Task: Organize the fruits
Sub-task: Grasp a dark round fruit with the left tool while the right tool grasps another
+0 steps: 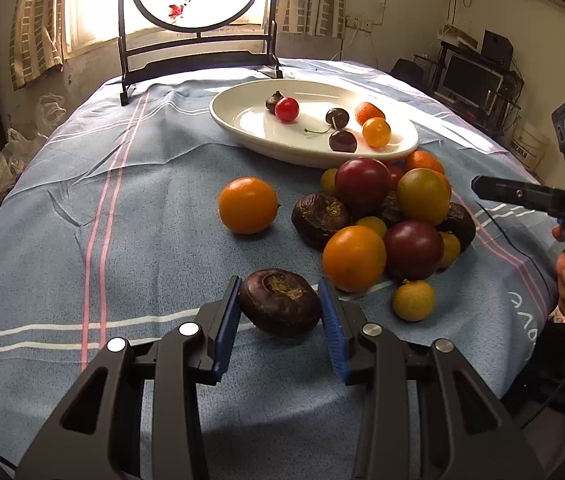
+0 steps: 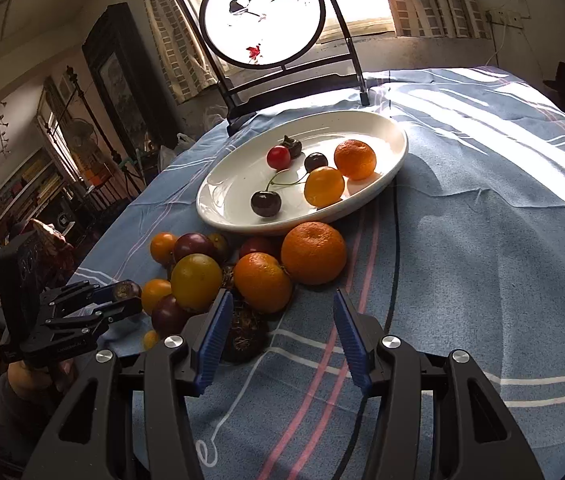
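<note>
My left gripper (image 1: 280, 304) is shut on a dark brown water chestnut (image 1: 280, 302), held just above the cloth; it also shows in the right wrist view (image 2: 124, 290). A pile of fruits (image 1: 390, 216) lies to its right, with a lone orange fruit (image 1: 247, 205) apart on the left. A white oval plate (image 1: 250, 120) behind holds cherries (image 1: 342, 140), a red cherry tomato (image 1: 286, 109) and small orange fruits (image 1: 376, 132). My right gripper (image 2: 280, 332) is open and empty, near the pile (image 2: 262, 280) beside a mandarin (image 2: 313, 253).
A blue striped tablecloth (image 1: 122, 220) covers the table. A black framed round screen (image 1: 198, 20) stands at the far edge in front of the window. The right gripper's body (image 1: 542, 196) shows at the right of the left view.
</note>
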A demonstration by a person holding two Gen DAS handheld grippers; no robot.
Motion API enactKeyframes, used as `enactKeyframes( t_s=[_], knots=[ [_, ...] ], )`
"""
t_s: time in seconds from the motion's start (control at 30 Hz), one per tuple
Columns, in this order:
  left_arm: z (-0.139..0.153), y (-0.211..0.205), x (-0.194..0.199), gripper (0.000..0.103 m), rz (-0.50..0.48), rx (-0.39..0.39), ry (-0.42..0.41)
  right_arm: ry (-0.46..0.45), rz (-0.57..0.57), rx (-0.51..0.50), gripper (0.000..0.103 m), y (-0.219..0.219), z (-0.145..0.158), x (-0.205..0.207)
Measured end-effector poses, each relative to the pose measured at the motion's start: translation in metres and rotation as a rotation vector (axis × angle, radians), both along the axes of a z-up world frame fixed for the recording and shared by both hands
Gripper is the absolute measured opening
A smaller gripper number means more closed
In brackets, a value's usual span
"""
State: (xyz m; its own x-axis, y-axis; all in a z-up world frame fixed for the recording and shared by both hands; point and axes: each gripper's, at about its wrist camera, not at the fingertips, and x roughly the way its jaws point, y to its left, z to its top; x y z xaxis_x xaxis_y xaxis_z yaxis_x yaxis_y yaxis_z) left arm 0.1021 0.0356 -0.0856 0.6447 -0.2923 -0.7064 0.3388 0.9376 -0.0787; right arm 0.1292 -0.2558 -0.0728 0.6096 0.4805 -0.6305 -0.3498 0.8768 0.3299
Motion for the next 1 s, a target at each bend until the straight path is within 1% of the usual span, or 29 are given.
enactKeyframes(
  t_s=[0.13, 0.2, 0.33, 0.43, 0.47, 0.5, 0.53, 0.67, 0.77, 0.83, 1.0],
  knots=[
    [0.012, 0.01, -0.008, 0.038, 0.023, -0.032, -0.026, -0.026, 0.084, -0.045, 0.052, 0.026, 0.004, -0.012],
    [0.016, 0.013, -0.011, 0.038, 0.03, -0.045, -0.036, -0.02, 0.112, -0.064, 0.052, 0.036, 0.003, -0.016],
    [0.02, 0.013, -0.016, 0.038, 0.027, -0.047, -0.046, -0.006, 0.097, -0.109, 0.052, 0.042, -0.006, -0.012],
    [0.018, 0.01, -0.016, 0.038, 0.019, -0.048, -0.042, 0.022, 0.085, -0.06, 0.052, 0.036, -0.012, 0.0],
    [0.018, 0.009, -0.016, 0.038, 0.018, -0.048, -0.04, 0.046, 0.086, -0.031, 0.051, 0.034, -0.016, 0.004],
    [0.017, 0.008, -0.015, 0.038, 0.017, -0.049, -0.039, 0.067, 0.098, 0.015, 0.044, 0.031, -0.018, 0.008],
    [0.017, 0.008, -0.015, 0.038, 0.015, -0.05, -0.038, 0.076, 0.107, 0.04, 0.039, 0.029, -0.019, 0.01],
    [0.019, 0.009, -0.015, 0.038, 0.016, -0.065, -0.041, 0.056, 0.09, 0.051, 0.038, 0.023, -0.016, 0.001],
    [0.024, 0.013, -0.017, 0.038, 0.02, -0.083, -0.054, 0.056, 0.096, 0.122, 0.038, 0.009, -0.009, -0.006],
    [0.031, 0.015, -0.018, 0.038, 0.019, -0.103, -0.064, 0.058, 0.107, 0.189, 0.038, -0.001, -0.001, -0.008],
    [0.044, 0.016, -0.018, 0.038, 0.015, -0.134, -0.097, 0.052, 0.102, 0.319, 0.038, -0.023, 0.015, -0.004]
  ],
)
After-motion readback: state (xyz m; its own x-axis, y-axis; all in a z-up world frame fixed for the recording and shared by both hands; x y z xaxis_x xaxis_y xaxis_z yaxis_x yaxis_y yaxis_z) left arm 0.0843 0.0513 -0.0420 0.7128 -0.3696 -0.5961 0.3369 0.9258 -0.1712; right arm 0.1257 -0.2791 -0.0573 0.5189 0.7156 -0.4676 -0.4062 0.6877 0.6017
